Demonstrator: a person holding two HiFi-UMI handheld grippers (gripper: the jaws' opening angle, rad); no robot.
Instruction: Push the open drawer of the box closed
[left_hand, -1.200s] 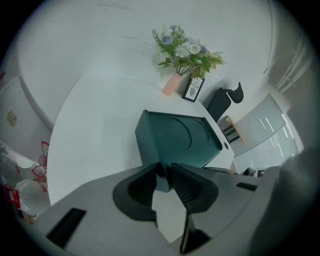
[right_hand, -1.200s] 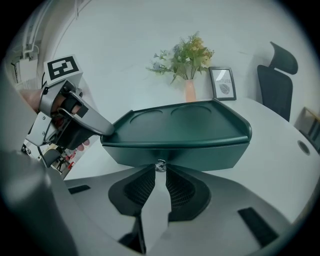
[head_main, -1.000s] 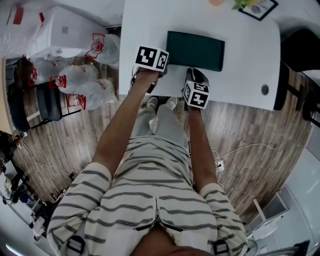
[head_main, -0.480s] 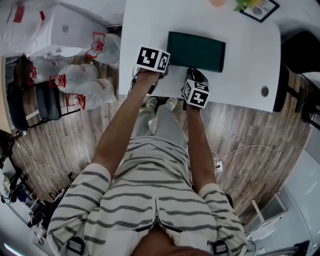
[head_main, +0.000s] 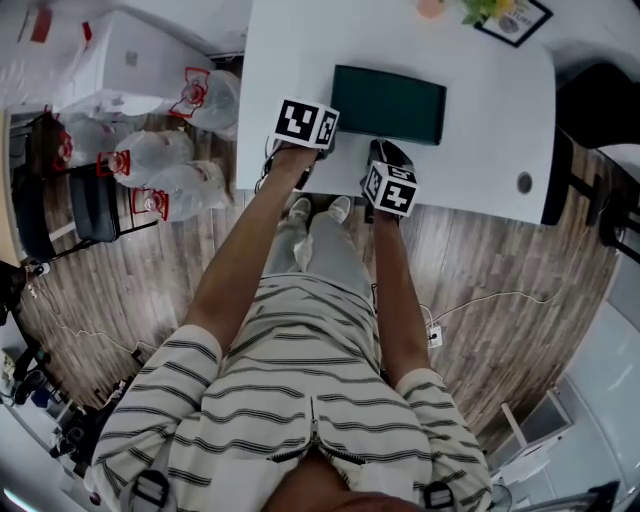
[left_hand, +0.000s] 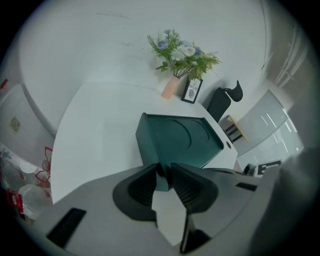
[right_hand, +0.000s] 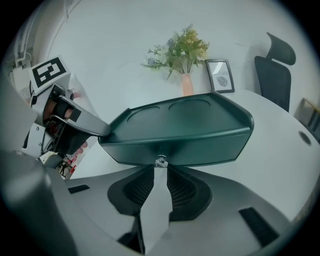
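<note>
I get the head view from high above the person, looking steeply down on the white round-cornered table (head_main: 290, 50) and the dark green rectangular box (head_main: 390, 103). My left gripper view sits low and very close at the box's near left corner, facing across the table toward the pink vase of flowers (left_hand: 181, 57) by the far wall. My right gripper view is just as close at the box's front face, looking at the same flowers. All three views share the box.

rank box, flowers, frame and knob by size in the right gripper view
1. box
2. flowers
3. frame
4. knob
Box and knob sit nearest the camera, so real sizes may differ.
</note>
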